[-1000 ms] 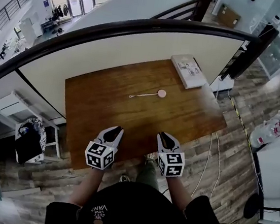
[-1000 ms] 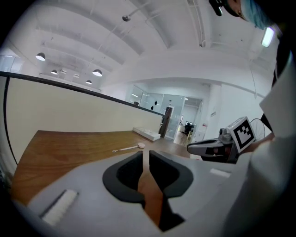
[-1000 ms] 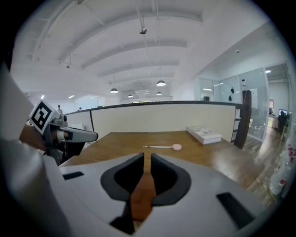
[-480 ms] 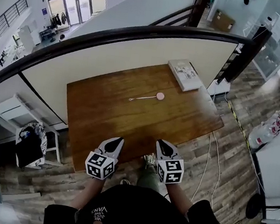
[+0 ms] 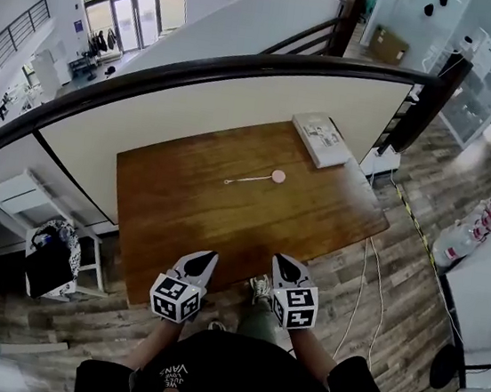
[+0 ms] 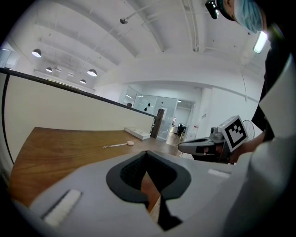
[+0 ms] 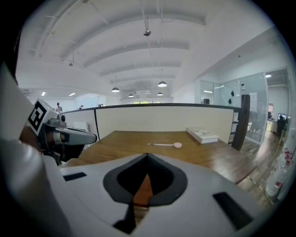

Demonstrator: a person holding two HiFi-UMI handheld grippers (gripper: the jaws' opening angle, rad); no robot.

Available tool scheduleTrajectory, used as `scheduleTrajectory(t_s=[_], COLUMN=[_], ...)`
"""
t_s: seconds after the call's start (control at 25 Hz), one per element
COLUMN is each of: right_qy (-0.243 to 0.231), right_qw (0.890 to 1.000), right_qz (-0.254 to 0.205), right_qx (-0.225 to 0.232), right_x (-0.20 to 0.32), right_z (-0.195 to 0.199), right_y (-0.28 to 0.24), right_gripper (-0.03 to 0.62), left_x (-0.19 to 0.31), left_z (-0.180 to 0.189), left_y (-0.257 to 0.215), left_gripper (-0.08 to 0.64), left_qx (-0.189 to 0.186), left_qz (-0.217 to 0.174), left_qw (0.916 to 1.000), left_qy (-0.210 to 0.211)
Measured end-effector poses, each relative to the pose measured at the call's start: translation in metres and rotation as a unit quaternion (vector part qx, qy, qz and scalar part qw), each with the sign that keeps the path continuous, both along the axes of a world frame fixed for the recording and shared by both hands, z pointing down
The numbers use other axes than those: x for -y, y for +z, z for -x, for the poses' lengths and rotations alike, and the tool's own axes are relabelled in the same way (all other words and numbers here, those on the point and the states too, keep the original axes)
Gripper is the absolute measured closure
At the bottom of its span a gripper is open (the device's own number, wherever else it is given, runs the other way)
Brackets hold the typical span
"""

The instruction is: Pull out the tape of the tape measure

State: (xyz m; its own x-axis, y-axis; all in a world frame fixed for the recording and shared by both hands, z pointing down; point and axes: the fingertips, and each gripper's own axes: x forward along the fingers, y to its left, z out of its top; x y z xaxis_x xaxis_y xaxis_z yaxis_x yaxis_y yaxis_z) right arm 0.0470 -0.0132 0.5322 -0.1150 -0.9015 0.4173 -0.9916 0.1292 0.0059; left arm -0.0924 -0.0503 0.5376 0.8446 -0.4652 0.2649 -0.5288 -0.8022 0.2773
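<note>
Both grippers hover at the near edge of the wooden table [image 5: 172, 208]. The left gripper [image 5: 206, 255] and right gripper [image 5: 280, 261] have their jaws shut on nothing, the right one's having just closed. Each carries a cube of black-and-white square markers. Upside-down print on the person's black top [image 5: 173, 371] includes "VANS". Well beyond them, toward the table's far side, lies the tape measure [image 5: 278, 176], a small round pink case with a thin pale strip of tape drawn out leftward. A flat white box [image 5: 322, 140] sits on the table's far right corner, its cover print too small to read.

Wooden table [image 5: 180, 218], plank floor [image 5: 413, 289], cream partition [image 5: 240, 100]
</note>
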Motion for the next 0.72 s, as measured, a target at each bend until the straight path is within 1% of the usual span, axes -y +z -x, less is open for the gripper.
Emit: scheduleTrajectory(t_s=[0.72], right_qy=[0.008], right_qw=[1.0], right_qz=[0.0], right_qx=[-0.004], right_x=[0.0035], right_z=[0.0038], right_y=[0.0024], right_gripper=[0.581], left_x=[0.0027], left_z=[0.0054], left_y=[0.0044], left_gripper=[0.549], left_qx=[-0.008], left_qz=[0.005], left_qw=[0.9999], left_qy=[0.004])
